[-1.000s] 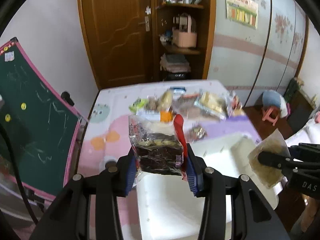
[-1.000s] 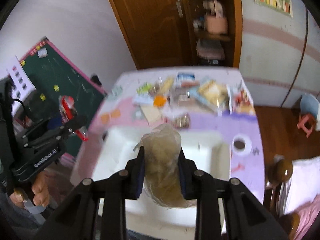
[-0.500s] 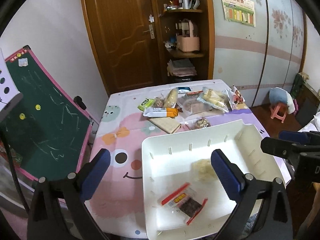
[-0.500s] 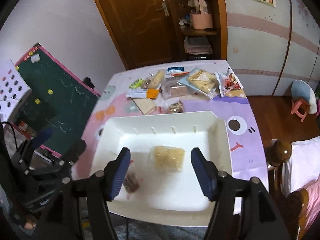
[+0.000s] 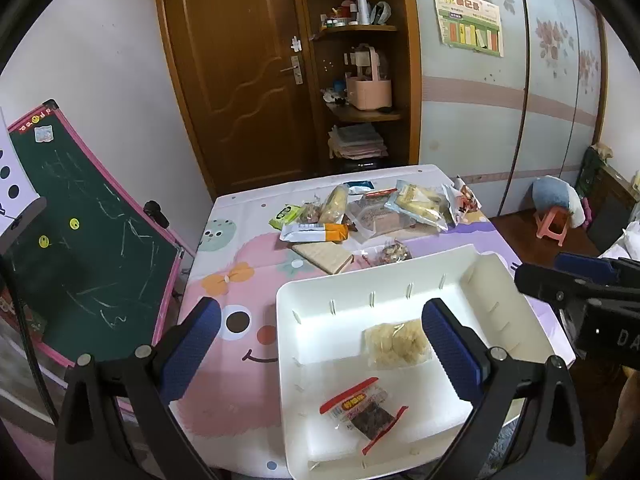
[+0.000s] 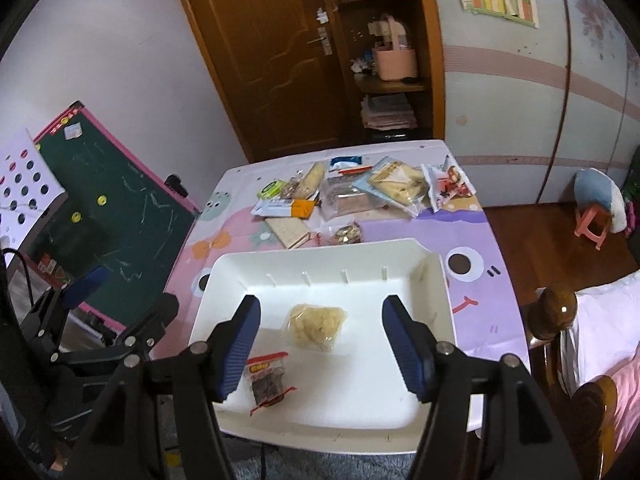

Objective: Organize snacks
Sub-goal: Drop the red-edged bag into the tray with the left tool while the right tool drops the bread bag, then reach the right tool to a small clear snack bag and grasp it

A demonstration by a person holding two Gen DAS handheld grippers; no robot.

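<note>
A white tray (image 5: 400, 292) (image 6: 304, 264) sits on the near part of the table. Inside it lie a clear packet of pale yellow snack (image 5: 398, 343) (image 6: 317, 325) and a red-edged packet of dark snack (image 5: 362, 408) (image 6: 267, 380). My left gripper (image 5: 320, 356) hangs open and empty above the tray's left side. My right gripper (image 6: 320, 348) stands open above the tray, with the pale packet lying below the gap between its fingers. Several more snack packets (image 5: 376, 216) (image 6: 360, 196) are heaped at the table's far end.
The table carries a pink and purple cartoon cloth (image 5: 240, 280). A green chalkboard (image 5: 80, 248) leans at the left. A wooden door and shelves (image 5: 352, 80) stand behind. A bedpost (image 6: 552, 316) and bedding are at the right, and a small pink stool (image 5: 554, 226) is on the floor.
Both grippers opened and let go: the dark red-edged packet and the pale packet dropped into the tray. Both grippers then drew back from the tray, widening the view.
</note>
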